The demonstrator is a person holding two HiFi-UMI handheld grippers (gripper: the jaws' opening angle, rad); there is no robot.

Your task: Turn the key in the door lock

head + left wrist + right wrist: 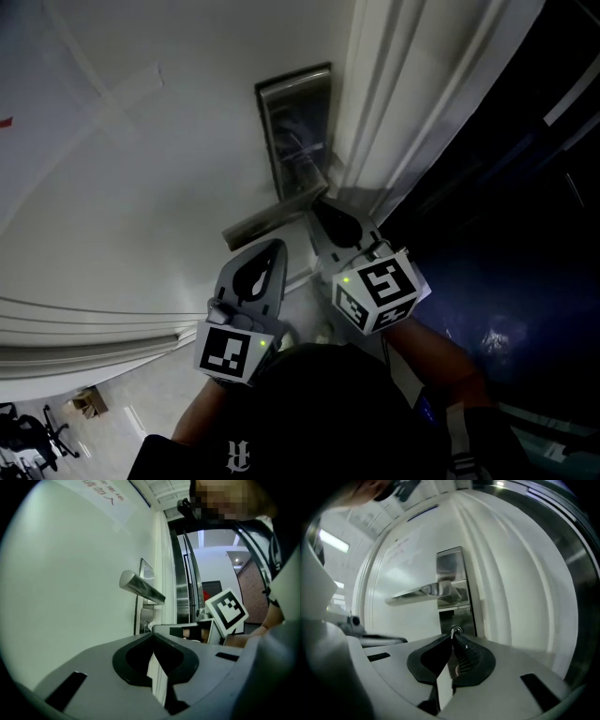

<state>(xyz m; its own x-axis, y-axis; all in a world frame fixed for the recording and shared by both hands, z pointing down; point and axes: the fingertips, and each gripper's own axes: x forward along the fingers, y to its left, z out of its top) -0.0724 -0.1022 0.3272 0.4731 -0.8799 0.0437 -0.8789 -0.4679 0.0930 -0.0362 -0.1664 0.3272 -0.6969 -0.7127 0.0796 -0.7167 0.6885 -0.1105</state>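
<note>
Right gripper view showed the key [456,631] in the lock plate [454,573], below the lever handle [419,591]. Its ringed head was pinched at the very tips of the right gripper [453,638], fingers closed on it. In head view that gripper [322,206] reached up to the plate [298,122] near the door's edge, w/ its marker cube [378,291] facing the camera. The left gripper [270,251] sat just beside it, lower-left, under the handle [267,217] and pointed at the white door [141,187]. Left gripper view had its own fingers pressed together at the tips w/ nothing btwn them. The handle [140,587] was above and the right gripper's cube [226,609] off to the right.
</note>
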